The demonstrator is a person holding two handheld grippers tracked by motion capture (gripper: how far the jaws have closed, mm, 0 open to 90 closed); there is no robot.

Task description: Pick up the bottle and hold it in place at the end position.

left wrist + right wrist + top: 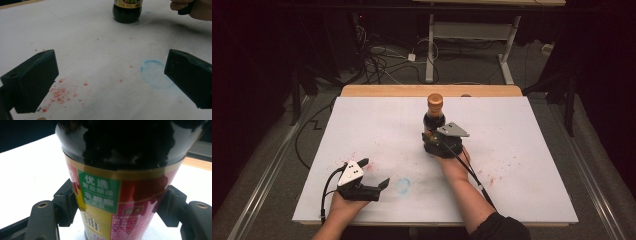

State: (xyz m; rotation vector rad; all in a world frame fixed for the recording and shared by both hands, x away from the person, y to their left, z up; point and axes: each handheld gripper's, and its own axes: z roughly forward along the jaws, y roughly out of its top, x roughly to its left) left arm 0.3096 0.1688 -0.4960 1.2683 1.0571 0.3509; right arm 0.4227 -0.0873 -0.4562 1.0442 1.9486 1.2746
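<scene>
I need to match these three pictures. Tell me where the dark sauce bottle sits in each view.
High view: sauce bottle stands upright at the table's centre, just ahead of the right tool.
Left gripper view: its base shows at top centre.
Right gripper view: close up, between the jaws.
Shared landmark: the bottle's label.

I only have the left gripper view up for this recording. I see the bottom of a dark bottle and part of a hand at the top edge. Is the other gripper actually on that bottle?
Observer: Yes. In the right gripper view its jaws press both sides of the bottle at the label.
Operator: Does the bottle have a cap on?
Observer: The high view shows an orange-brown cap on top.
Operator: Is it upright?
Observer: It stands upright on the white table, with the right gripper around its lower body.
</scene>
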